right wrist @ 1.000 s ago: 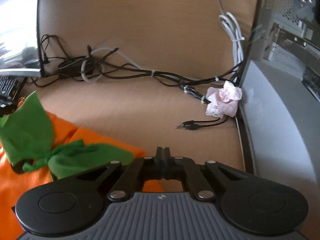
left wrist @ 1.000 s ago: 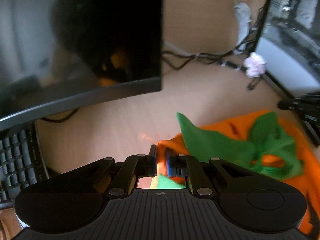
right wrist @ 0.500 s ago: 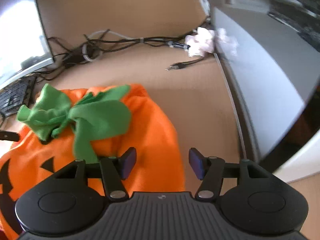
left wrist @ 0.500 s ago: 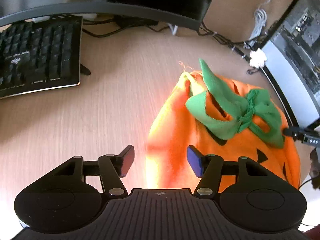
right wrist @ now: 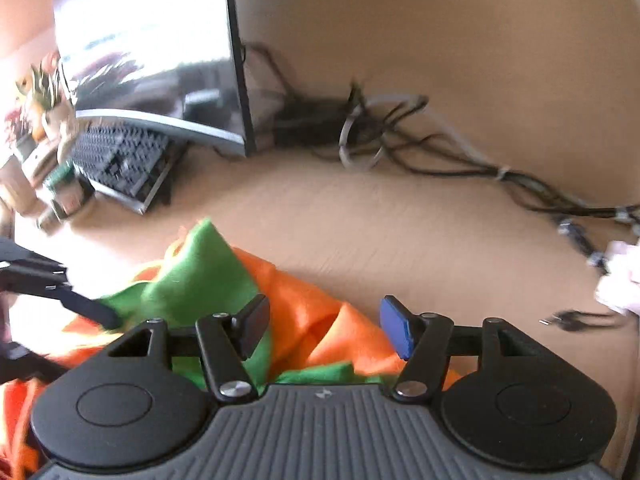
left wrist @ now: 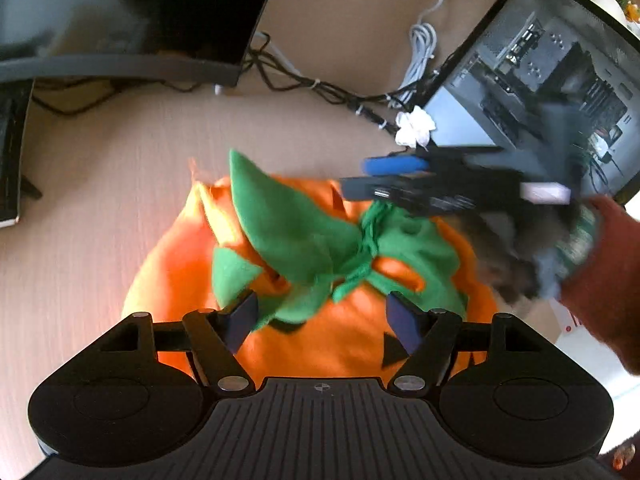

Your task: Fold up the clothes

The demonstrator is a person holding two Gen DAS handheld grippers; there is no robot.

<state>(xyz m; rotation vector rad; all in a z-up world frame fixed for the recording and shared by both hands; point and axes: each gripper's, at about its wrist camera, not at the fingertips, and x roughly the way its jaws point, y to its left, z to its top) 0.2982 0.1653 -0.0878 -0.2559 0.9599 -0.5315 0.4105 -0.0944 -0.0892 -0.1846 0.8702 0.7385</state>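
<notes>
An orange pumpkin costume (left wrist: 172, 276) with a green leaf collar (left wrist: 288, 232) lies bunched on the wooden desk (left wrist: 120, 184). My left gripper (left wrist: 322, 320) hovers open just above the costume's front, and nothing sits between its pads. In the left wrist view my right gripper (left wrist: 360, 178) is blurred. A gloved hand with a red sleeve (left wrist: 600, 280) holds it over the collar's right side. The right wrist view shows that right gripper (right wrist: 325, 324) open above orange folds (right wrist: 296, 300) and the green collar (right wrist: 200, 276). The left gripper's dark finger (right wrist: 92, 310) enters from the left.
A curved monitor (left wrist: 120, 20) and a black keyboard (right wrist: 120, 160) stand at the back left. Tangled cables (right wrist: 400, 152) run along the back wall. An open PC case (left wrist: 540, 80) stands on the right, with a crumpled tissue (left wrist: 414, 126) at its foot.
Both grippers were shut at the costume's far edge a second ago. They have let go, opened and pulled back. The right one has since swung left over the collar.
</notes>
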